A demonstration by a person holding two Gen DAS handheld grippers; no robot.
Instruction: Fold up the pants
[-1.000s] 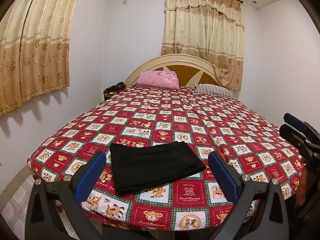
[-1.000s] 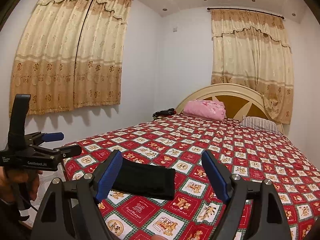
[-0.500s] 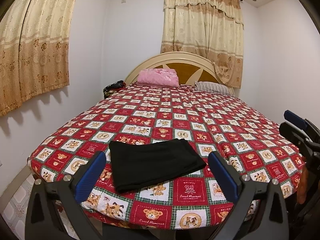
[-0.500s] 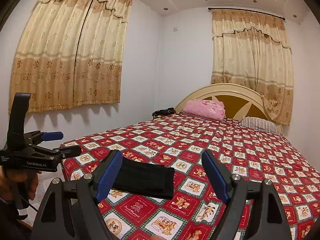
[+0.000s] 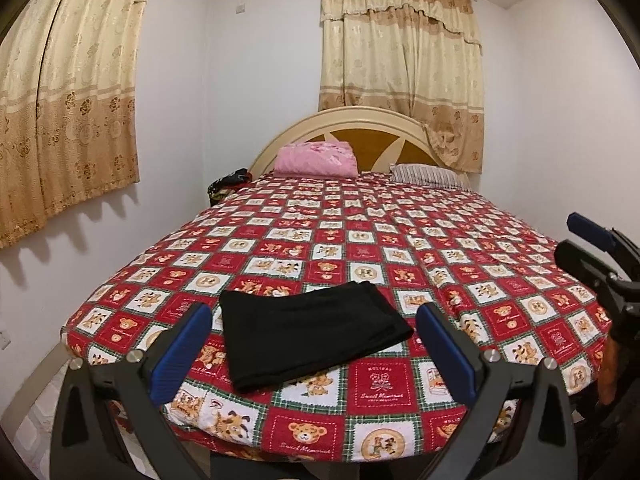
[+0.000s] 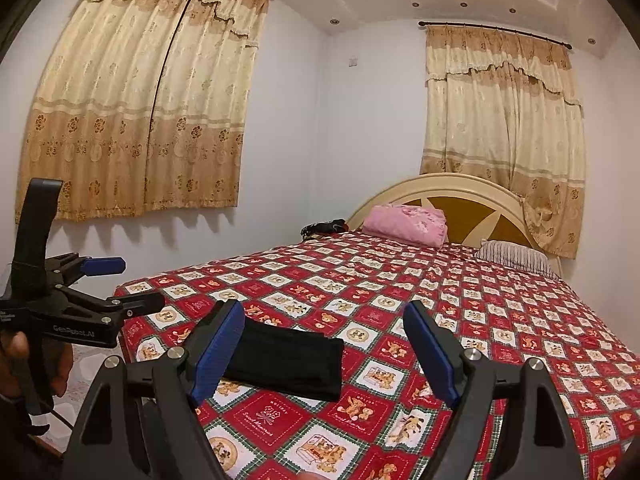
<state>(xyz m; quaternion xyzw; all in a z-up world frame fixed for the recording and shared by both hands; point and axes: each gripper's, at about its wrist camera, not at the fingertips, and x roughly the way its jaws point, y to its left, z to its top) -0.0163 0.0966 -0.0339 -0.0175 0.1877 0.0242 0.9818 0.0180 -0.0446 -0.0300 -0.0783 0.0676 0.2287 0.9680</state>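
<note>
Lying as a compact folded rectangle: black pants (image 5: 308,332), flat on the teddy-bear bedspread (image 5: 376,380) near the foot corner of the bed. Appearing complete, judging by the squared edges and stacked layers; remaining at most, a final tidy or nothing.

Hovering clear of the pants: left gripper (image 5: 316,350), jaws spread wide, holding nothing. Hovering likewise: right gripper (image 6: 324,350), jaws spread wide, empty, well back from the fabric.

Compared with the earlier frames: backing away and tilting slightly upward, both grippers; resting unmoved, the pants; showing more wall and curtains (image 6: 136,120) in the right wrist view.
</note>
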